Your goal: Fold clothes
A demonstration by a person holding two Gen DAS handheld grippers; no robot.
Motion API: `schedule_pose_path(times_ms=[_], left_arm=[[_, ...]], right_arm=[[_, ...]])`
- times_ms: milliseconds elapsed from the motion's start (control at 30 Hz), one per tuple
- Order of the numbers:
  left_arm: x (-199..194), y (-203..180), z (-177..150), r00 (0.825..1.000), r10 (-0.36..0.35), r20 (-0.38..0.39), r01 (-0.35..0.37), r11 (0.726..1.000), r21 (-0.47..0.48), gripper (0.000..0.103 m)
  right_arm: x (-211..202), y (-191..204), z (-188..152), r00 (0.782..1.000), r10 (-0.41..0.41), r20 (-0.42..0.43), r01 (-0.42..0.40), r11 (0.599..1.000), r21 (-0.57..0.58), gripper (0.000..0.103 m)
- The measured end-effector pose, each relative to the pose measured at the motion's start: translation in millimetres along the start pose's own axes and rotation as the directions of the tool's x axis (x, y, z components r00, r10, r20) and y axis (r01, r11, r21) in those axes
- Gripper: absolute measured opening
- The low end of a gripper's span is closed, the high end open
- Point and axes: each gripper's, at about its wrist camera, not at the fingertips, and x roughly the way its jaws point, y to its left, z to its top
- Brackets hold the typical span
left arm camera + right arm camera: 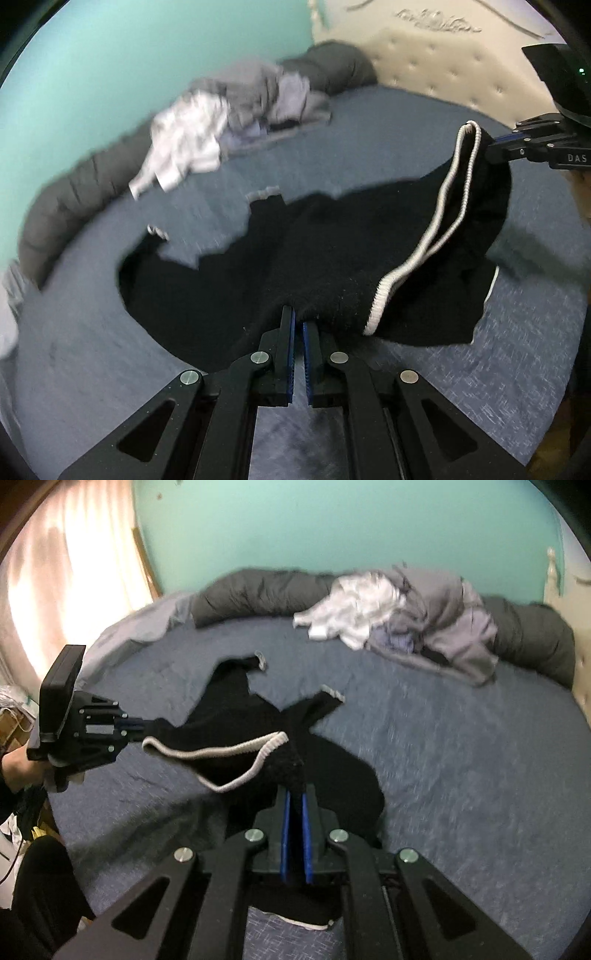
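A black sweater with white ribbed trim hangs stretched between both grippers above the blue bed. My left gripper is shut on its black knit near the collar. My right gripper comes in from the right edge, shut on the other end by the white trim. In the right wrist view my right gripper pinches the black sweater, and the left gripper holds it at the left. Its two sleeves with pale cuffs lie on the bed beyond.
A heap of white and grey clothes lies at the far side of the bed, against a dark grey rolled duvet. A cream tufted headboard and a teal wall stand behind. A bright curtain is at left.
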Motion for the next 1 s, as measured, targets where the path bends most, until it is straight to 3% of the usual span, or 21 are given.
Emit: schedule_pose_path(times_ms=[100, 200, 267, 433, 800, 1000], left_arm=[[14, -2, -13, 1.000, -0.008, -0.010, 0.008, 1.000, -0.004, 0.010], [24, -5, -24, 1.000, -0.010, -0.011, 0.010, 1.000, 0.005, 0.030], [31, -7, -32, 1.000, -0.012, -0.012, 0.012, 1.000, 0.010, 0.049], [48, -11, -50, 1.000, -0.015, -0.014, 0.015, 1.000, 0.024, 0.064], [63, -34, -63, 1.000, -0.027, -0.006, 0.027, 0.998, 0.051, 0.077], [75, -31, -54, 0.996, 0.081, 0.020, -0.082, 0.996, 0.031, 0.077]], right_arm=[[23, -1, -8, 0.998, -0.009, -0.058, 0.008, 1.000, -0.019, 0.006], [42, -8, -17, 0.994, -0.020, -0.105, 0.019, 1.000, -0.013, 0.006], [49, -14, -24, 0.993, -0.022, -0.115, 0.022, 1.000, -0.001, 0.006], [54, -28, -32, 0.994, -0.012, -0.111, 0.016, 0.999, 0.038, 0.006], [54, -31, -25, 0.994, -0.003, -0.106, 0.007, 0.999, 0.039, 0.006], [51, -29, -27, 0.995, 0.005, -0.099, 0.000, 0.999, 0.049, 0.006]])
